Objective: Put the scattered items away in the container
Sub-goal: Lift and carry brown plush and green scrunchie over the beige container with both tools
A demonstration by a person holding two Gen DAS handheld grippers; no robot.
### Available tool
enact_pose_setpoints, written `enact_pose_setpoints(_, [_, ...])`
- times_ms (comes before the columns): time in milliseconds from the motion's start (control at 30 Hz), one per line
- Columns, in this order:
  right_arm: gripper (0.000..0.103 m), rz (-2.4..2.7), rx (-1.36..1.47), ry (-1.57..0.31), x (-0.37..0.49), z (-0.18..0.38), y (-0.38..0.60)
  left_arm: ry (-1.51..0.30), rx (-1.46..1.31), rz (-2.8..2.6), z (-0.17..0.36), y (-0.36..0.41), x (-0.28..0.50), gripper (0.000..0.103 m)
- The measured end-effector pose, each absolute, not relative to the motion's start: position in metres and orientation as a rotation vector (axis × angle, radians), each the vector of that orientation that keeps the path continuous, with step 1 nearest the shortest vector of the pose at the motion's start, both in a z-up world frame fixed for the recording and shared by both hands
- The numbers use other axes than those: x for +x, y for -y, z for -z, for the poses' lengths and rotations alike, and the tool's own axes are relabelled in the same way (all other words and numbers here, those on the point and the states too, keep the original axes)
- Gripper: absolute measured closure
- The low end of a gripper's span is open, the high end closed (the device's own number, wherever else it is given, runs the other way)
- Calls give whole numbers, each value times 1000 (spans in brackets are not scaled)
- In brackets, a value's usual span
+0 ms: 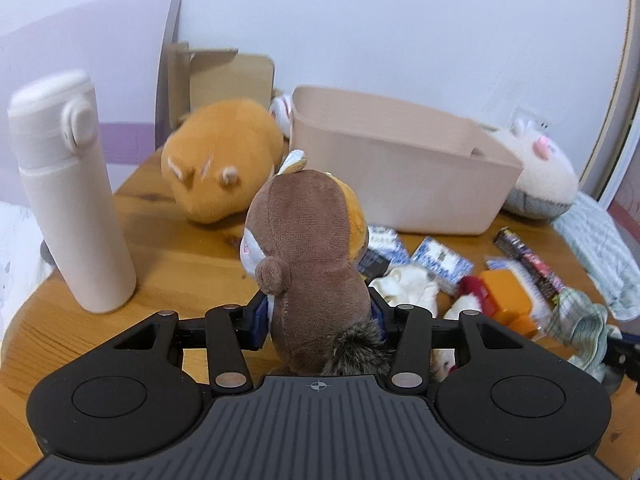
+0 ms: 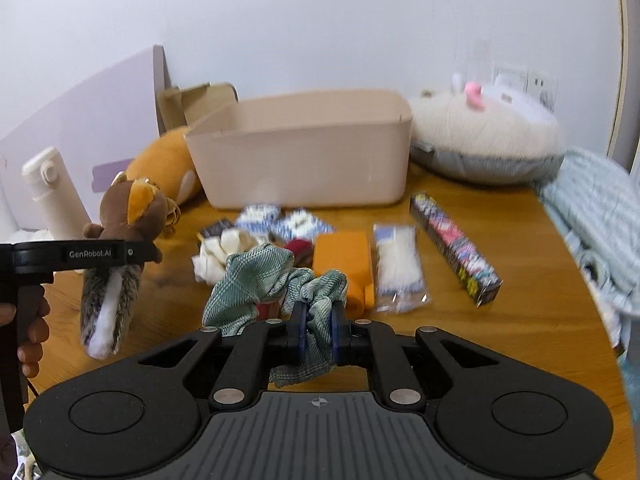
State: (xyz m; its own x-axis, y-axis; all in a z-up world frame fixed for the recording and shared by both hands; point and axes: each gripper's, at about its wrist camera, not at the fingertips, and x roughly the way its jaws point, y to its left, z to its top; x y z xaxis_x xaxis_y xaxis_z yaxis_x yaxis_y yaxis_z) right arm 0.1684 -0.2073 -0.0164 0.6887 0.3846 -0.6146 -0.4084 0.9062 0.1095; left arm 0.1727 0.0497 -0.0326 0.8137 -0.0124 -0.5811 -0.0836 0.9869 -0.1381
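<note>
Two tools (image 1: 320,316) (image 2: 319,332) loaded, bin (image 2: 304,160) seemingly unobstructed

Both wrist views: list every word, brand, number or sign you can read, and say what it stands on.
"GenRobot.AI": white letters on the black side of the left claw, seen in the right wrist view.
Blue-and-white packets: print too blurred to read.
Long dark printed box: print too blurred to read.
Clear packet: label unreadable.
Nothing else readable.
</note>
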Motion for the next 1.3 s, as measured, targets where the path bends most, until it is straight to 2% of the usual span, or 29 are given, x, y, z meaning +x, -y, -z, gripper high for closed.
enact_pose_setpoints(367, [93,-411,-93,-540,171,-33,222,-481,-99,-11,-22,-34,161,54])
enact_pose_setpoints(767, [92,-477,-94,-505,212,-64,212,-412,-50,-17,-59,-25,194,54])
enact_pose_setpoints(1300, [92,-500,-8,-517,290,-83,194,-427,-56,-71,-61,-29,282,54])
